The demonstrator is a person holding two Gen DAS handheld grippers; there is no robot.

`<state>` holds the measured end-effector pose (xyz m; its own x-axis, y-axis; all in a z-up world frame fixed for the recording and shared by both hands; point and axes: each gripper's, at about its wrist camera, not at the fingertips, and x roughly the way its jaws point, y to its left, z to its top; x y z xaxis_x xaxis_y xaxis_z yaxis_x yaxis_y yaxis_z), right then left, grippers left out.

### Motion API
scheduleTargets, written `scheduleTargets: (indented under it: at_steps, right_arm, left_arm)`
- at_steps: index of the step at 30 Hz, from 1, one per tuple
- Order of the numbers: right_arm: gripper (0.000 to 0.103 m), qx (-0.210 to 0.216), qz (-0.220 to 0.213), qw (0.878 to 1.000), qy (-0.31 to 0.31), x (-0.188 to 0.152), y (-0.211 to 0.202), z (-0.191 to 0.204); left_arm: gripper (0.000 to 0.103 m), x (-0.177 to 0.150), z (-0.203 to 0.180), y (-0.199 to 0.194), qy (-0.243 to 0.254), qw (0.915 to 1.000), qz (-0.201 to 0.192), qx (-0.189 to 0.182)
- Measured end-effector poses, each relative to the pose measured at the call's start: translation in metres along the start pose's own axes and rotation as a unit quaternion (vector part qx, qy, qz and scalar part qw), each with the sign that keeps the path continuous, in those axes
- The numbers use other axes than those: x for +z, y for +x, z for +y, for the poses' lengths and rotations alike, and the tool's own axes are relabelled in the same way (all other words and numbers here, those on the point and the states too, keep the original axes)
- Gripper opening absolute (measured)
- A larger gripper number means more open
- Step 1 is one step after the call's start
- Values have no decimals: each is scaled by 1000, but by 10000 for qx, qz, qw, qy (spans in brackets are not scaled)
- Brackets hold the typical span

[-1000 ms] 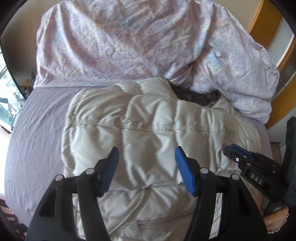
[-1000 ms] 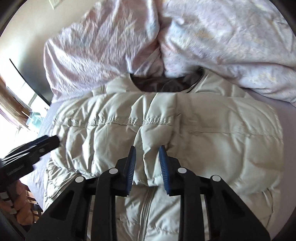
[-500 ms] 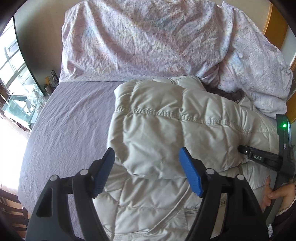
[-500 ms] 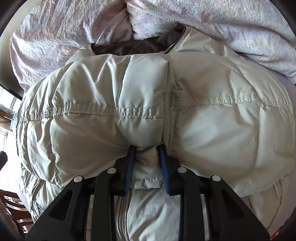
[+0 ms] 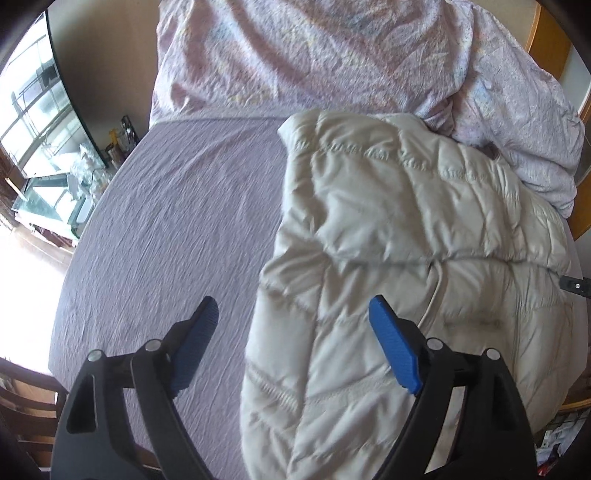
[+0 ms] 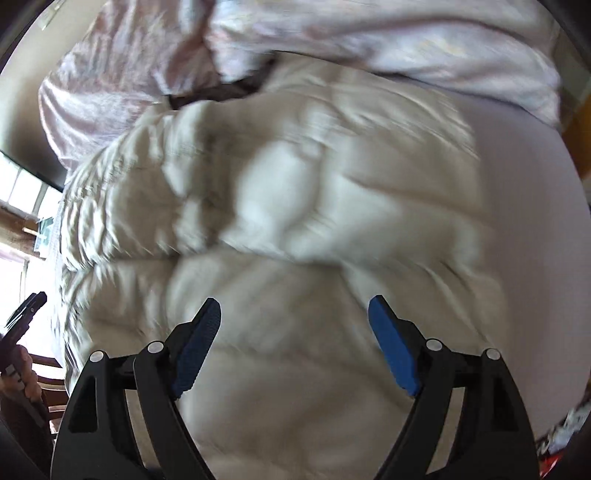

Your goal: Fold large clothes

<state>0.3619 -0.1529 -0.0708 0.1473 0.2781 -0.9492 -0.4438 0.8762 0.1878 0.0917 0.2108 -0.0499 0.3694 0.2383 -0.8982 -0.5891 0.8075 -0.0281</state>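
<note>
A cream quilted puffer jacket (image 5: 406,251) lies on the lilac bed sheet (image 5: 177,229), its sleeves folded in over the body. In the right wrist view the jacket (image 6: 280,206) is motion-blurred and fills the middle. My left gripper (image 5: 291,325) is open and empty above the jacket's left edge, one finger over the sheet. My right gripper (image 6: 293,317) is open and empty just above the jacket's lower body. The right gripper's tip (image 5: 572,284) peeks in at the right edge of the left wrist view. The left gripper (image 6: 22,314) shows at the left edge of the right wrist view.
A crumpled pale pink duvet (image 5: 314,55) is heaped along the head of the bed, touching the jacket's collar. A window and a cluttered shelf (image 5: 55,177) stand left of the bed. A wooden frame (image 5: 543,33) is at the right.
My right gripper has let go of the jacket fold and opened wide, pulling back. My left gripper has moved left, so more bare sheet shows.
</note>
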Motion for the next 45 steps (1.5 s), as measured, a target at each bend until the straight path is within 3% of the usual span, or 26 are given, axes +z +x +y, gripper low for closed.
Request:
scheduleTargets:
  at_steps: [5, 10, 14, 18, 25, 30, 39, 44, 45]
  right_arm:
    - [84, 37, 109, 9980, 617, -43, -18, -69]
    - [84, 178, 305, 9924, 1180, -83, -25, -122]
    - [84, 615, 516, 9855, 1494, -109, -21, -148]
    - [82, 874, 687, 9808, 1604, -127, -15, -155]
    - [63, 1512, 915, 9715, 1578, -143, -11, -161]
    - [62, 1901, 1115, 9663, 1328, -153, -10, -152]
    - [62, 2449, 1017, 9523, 1512, -158, -1, -142]
    - [20, 2382, 920, 9583, 1284, -156, -4, -138]
    - [19, 2370, 876, 9597, 1229, -156, -6, -138]
  left_arm:
    - [84, -32, 29, 5, -272, 9992, 289, -57]
    - [83, -58, 50, 9, -615, 9960, 523, -374]
    - [81, -71, 58, 8, -812, 9926, 593, -681]
    - [74, -82, 60, 10, -902, 9896, 713, -861]
    - [59, -100, 53, 13, -845, 9879, 878, -961]
    - [55, -109, 44, 10, -760, 9876, 929, -1008]
    - [46, -127, 25, 3, -770, 9839, 992, -1270]
    - [26, -127, 26, -4, -835, 9839, 924, -1280]
    - [21, -126, 27, -6, -852, 9843, 885, -1266]
